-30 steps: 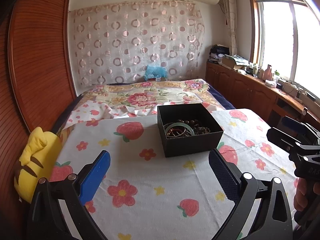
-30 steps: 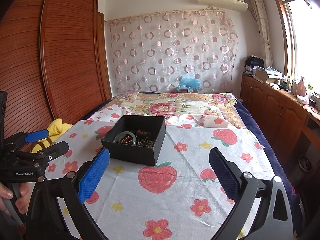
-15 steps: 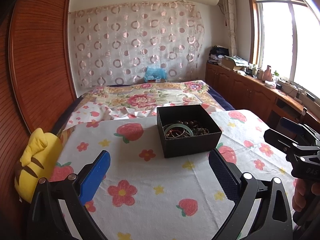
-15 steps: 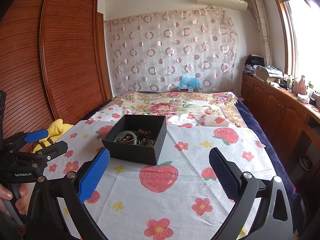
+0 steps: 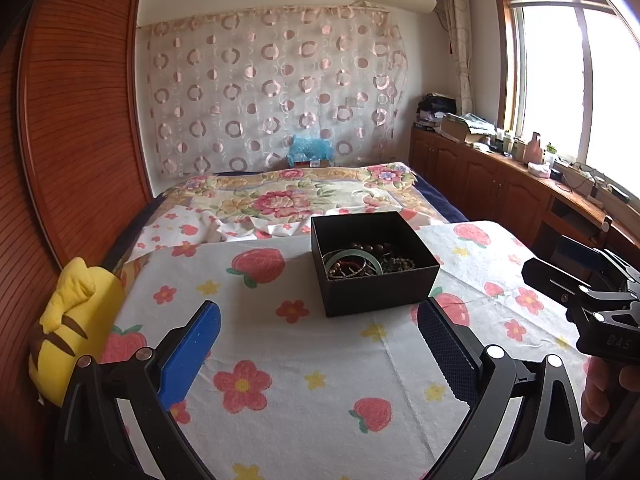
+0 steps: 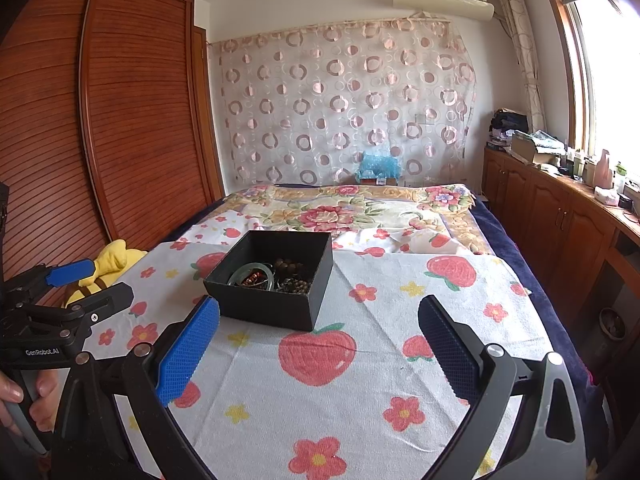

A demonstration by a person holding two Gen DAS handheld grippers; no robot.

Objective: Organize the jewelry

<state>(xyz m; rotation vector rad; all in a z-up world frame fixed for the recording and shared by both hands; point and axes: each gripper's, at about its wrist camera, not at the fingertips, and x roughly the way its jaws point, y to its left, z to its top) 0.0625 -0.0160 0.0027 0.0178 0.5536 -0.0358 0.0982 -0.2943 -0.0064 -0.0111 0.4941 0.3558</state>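
Jewelry sits heaped in the open square black cardboard box (image 5: pixel 374 262) at twelve o'clock on the strawberry-print white cloth (image 5: pixel 320 368): a pale green bangle (image 5: pixel 352 261) and dark bead strings (image 6: pixel 290 270). None lies loose on the cloth. Left gripper (image 5: pixel 318 338) and right gripper (image 6: pixel 318 336) gape wide, empty. This fits sorting finished or pending.

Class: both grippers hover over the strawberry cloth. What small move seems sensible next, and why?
Hard to say: all visible jewelry, the green bangle and bead strings, lies inside the black box; both grippers are open, empty. This fits sorting ahead or finished, so hold.
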